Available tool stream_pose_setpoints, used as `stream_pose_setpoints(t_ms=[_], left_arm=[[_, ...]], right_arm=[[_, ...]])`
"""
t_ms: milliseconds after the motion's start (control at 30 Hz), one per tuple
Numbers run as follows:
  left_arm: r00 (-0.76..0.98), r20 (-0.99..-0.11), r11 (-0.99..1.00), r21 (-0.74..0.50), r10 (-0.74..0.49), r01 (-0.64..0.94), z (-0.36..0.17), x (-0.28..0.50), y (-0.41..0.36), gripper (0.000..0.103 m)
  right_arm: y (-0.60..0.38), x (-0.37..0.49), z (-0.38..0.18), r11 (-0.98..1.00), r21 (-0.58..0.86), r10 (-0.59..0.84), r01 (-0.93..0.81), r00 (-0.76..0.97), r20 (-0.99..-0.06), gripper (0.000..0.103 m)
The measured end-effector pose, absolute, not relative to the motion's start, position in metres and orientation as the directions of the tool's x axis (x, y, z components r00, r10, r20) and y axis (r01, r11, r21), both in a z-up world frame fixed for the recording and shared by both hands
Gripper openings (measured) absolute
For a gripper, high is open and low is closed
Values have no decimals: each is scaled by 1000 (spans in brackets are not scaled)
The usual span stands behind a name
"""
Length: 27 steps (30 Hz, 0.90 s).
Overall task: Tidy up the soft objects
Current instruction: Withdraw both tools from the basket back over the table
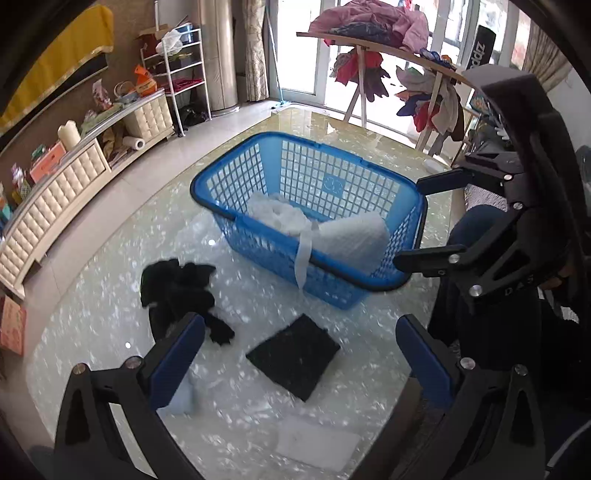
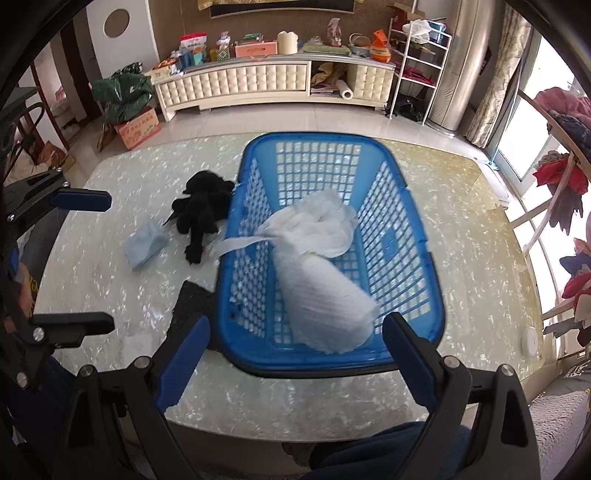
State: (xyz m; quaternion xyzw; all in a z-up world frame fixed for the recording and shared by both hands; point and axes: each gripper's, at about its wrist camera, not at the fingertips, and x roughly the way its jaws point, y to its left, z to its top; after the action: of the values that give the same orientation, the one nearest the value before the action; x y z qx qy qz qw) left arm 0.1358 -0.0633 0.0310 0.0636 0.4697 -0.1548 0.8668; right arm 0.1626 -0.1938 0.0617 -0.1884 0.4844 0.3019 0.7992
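Observation:
A blue plastic basket stands on the marble table and holds a white cloth bundle with a strap hanging over the rim. On the table beside it lie a crumpled black garment, a flat black square cloth, a light blue cloth and a white flat cloth. My left gripper is open above the black square. My right gripper is open over the basket's near rim; it also shows in the left wrist view.
The table is glossy marble. A cream TV cabinet with clutter lines the far wall. A white shelf rack stands by it. A wooden rack with clothes stands by the window. A cardboard box sits on the floor.

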Motion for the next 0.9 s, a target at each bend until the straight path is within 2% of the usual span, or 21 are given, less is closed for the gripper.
stream_pose_setpoints(t_ms=[133,567,900], left_arm=[[511,-829,950,-74,-227,303,24,120,-57,103],[483,-852,965,-87,-202,249,-12,76,-31,103],[447,-875,974,-102,-183,201,-44,46,-13,103]], right_arm=[[-186,151,61,737,-12,305,-676,348,-886,94],[-149,114,52,688,-18,333,-726,338,-880,94],[-114,97,18,641,-28,300,-767,283,-911,94]])
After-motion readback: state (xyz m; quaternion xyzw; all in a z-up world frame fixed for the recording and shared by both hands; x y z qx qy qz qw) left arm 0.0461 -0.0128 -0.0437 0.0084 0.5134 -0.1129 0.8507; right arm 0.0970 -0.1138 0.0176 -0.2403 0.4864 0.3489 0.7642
